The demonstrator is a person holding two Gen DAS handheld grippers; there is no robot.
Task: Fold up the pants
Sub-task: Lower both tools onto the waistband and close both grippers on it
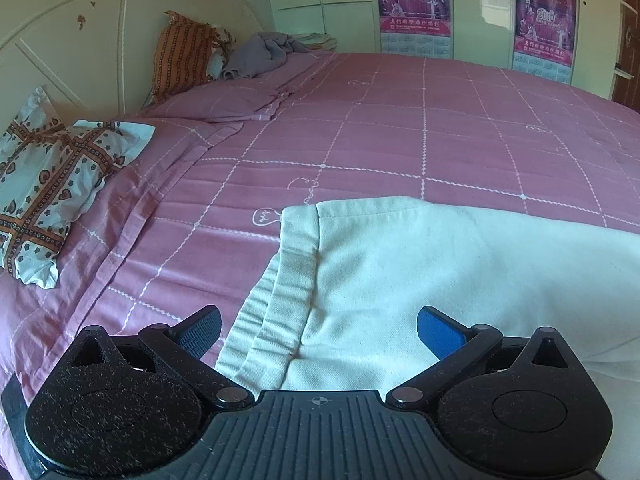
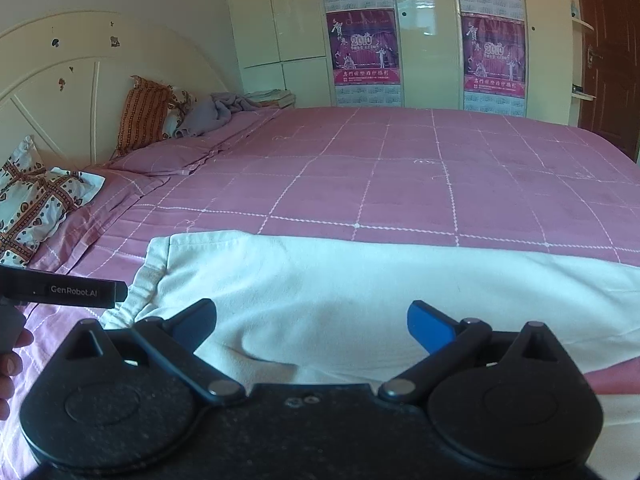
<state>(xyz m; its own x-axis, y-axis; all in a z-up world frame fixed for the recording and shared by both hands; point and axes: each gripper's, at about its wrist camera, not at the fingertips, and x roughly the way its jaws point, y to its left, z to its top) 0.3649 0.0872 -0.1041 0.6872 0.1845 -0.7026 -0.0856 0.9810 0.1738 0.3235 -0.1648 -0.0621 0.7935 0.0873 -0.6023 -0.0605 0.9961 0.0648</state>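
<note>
At the far left a patterned pillow lies on the pink checked bedspread, with an orange striped pillow propped against the cream headboard farther back and a grey blanket bunched beside it. The white pants lie flat across the near part of the bed, waistband toward the left, the legs running off to the right. The left gripper hangs just above the waistband end, its blue-padded fingers spread wide with nothing between them. In the right wrist view a person's hand shows at the left edge by that gripper's black body. The right gripper hovers over the pants farther right, also fully spread and holding nothing. Two magenta calendar posters hang on the wardrobe doors at the far side.
</note>
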